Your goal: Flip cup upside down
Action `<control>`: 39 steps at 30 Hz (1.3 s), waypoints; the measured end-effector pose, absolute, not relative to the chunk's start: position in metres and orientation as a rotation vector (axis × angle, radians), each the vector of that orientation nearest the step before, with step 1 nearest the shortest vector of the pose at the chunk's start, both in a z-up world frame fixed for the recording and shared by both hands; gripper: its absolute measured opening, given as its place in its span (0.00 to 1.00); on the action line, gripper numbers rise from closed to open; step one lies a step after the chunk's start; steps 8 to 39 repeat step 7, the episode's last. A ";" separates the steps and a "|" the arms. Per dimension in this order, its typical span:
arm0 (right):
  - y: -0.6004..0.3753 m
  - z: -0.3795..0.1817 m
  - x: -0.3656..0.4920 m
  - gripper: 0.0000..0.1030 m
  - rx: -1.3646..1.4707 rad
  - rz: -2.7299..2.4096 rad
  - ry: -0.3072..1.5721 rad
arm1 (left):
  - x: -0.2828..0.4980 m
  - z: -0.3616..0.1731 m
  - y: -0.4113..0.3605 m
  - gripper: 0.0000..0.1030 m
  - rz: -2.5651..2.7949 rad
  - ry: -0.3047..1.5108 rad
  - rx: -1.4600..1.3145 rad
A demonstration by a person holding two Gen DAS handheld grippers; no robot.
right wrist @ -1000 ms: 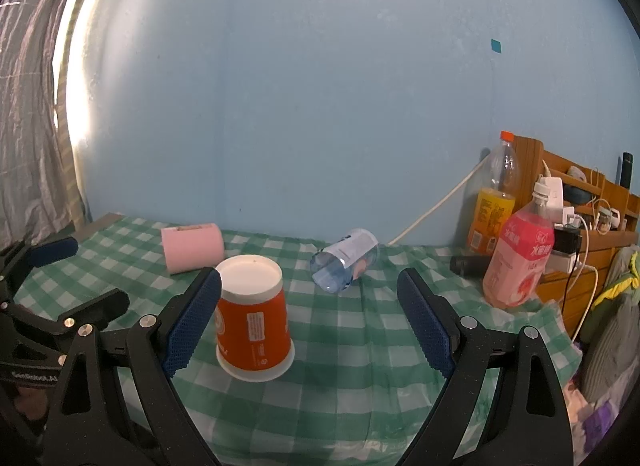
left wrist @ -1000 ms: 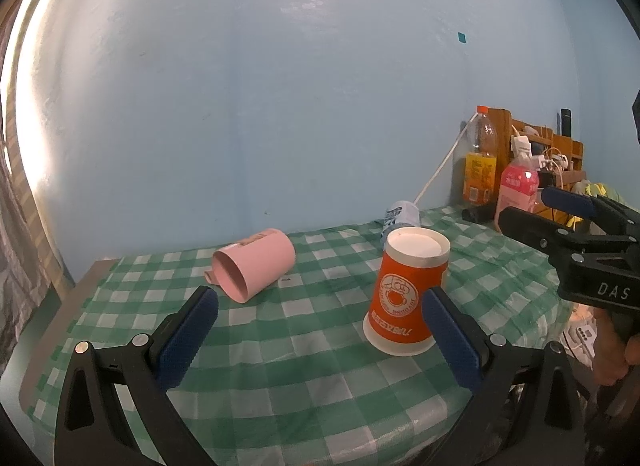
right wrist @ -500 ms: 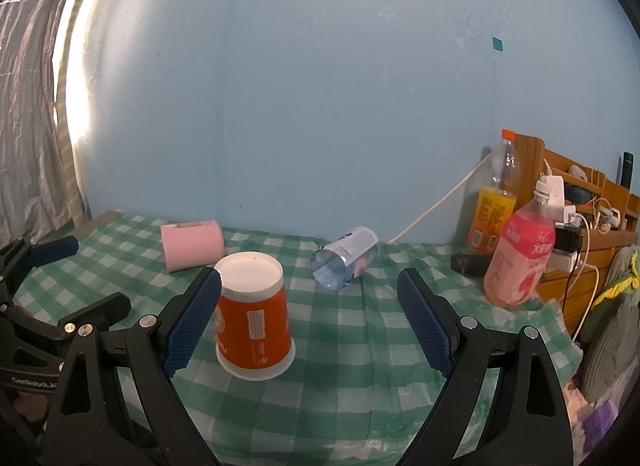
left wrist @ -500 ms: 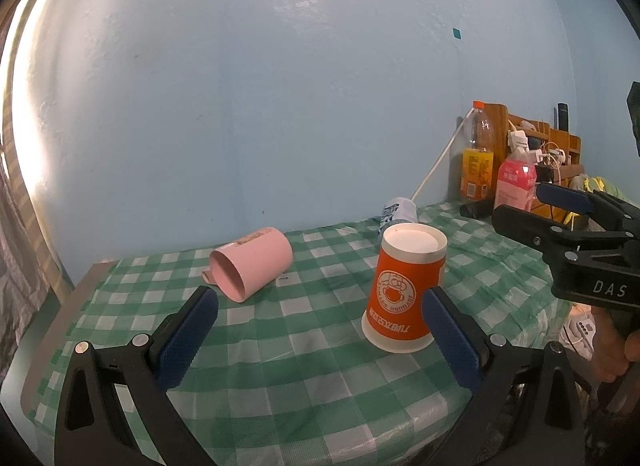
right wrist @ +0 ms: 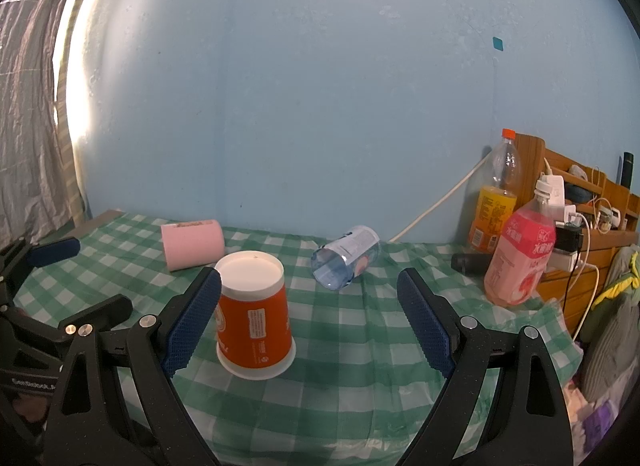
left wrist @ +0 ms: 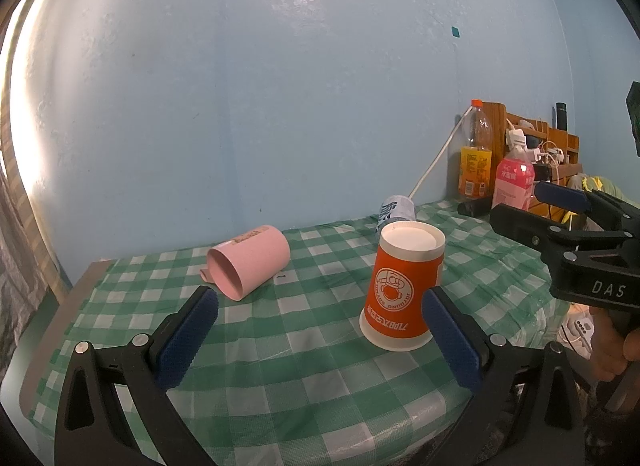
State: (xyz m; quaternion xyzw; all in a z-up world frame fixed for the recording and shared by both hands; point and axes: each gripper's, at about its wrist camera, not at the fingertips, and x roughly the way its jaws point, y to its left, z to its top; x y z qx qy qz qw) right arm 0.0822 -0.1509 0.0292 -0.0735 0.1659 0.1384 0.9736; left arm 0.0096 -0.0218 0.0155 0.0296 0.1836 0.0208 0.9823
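I see the orange cup [left wrist: 402, 288] standing upside down on the green checked cloth [left wrist: 280, 366], its wide rim flat on the cloth and its white base facing up. Nothing grips it.

My left gripper [left wrist: 318, 336] is spread wide and holds nothing. In the left view the cup sits just beyond the right finger [left wrist: 450, 340], partly hidden behind its blue pad; I cannot tell whether pad and cup touch. The left finger [left wrist: 186, 336] is well apart from it.

My right gripper [right wrist: 308, 320] is also spread wide and empty. In the right view the cup [right wrist: 254, 312] stands just beside the left finger [right wrist: 192, 328], with the pad overlapping the cup's edge; contact is unclear. The right finger [right wrist: 426, 330] is far from it.

Each gripper shows in the other's view: the right one at the right edge of the left view, the left one at the left edge of the right view.

A pink cup [left wrist: 250, 262] lies on its side behind and left of the orange one, mouth toward the left camera. A clear bottle [right wrist: 346, 258] lies on its side farther back. An orange-drink bottle [right wrist: 494, 205] and a pink bottle [right wrist: 520, 258] stand at the cloth's far right, by a wooden rack [right wrist: 588, 201] with chargers and cables.
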 end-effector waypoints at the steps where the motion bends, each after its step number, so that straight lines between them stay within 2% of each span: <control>1: -0.151 0.029 0.082 0.86 -0.149 0.279 0.335 | 0.009 0.016 -0.022 1.00 0.040 0.368 0.060; 39: -0.150 0.028 0.082 0.86 -0.149 0.279 0.336 | 0.008 0.016 -0.024 1.00 0.036 0.367 0.062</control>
